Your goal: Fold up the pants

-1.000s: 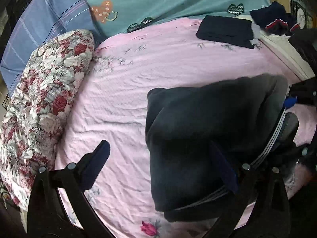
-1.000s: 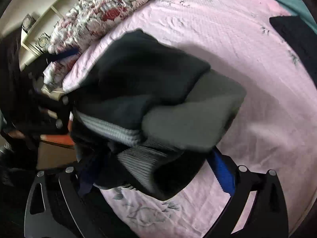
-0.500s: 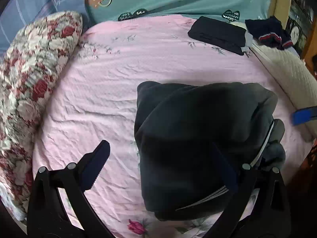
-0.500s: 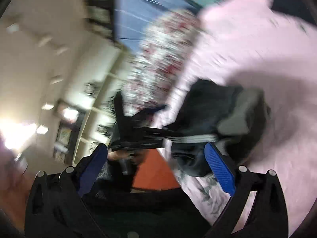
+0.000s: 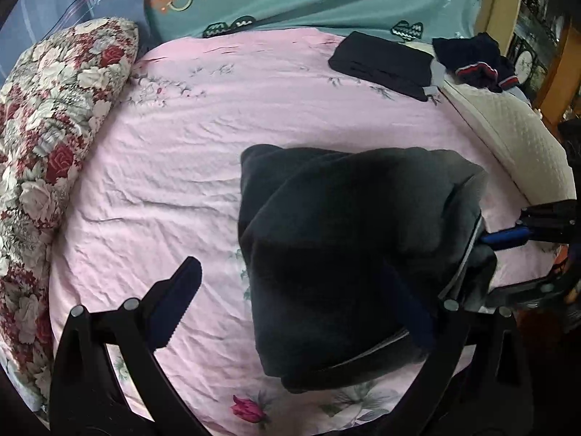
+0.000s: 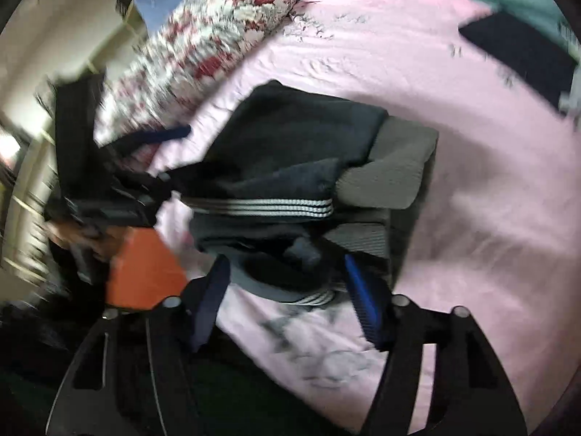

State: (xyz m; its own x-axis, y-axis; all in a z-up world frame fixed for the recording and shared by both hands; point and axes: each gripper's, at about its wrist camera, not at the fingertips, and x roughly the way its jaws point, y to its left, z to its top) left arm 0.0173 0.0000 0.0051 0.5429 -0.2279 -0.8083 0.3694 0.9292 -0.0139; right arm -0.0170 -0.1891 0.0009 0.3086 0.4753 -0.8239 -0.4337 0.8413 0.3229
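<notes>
The left gripper [image 5: 294,301] stands with jaws spread wide and empty; one finger rests over the near part of the folded dark pants [image 5: 348,225], the other over bare pink sheet [image 5: 174,152]. The pants lie near the sheet's front edge. At their right edge the right gripper [image 6: 287,298] stands with jaws apart, straddling the striped waistband end; whether it touches is blurred. Left of the pants the sheet lies open up to the floral pillow [image 5: 51,120]. Beyond them, well apart, lie a folded black garment [image 5: 381,61] and a crumpled navy garment [image 5: 472,58].
</notes>
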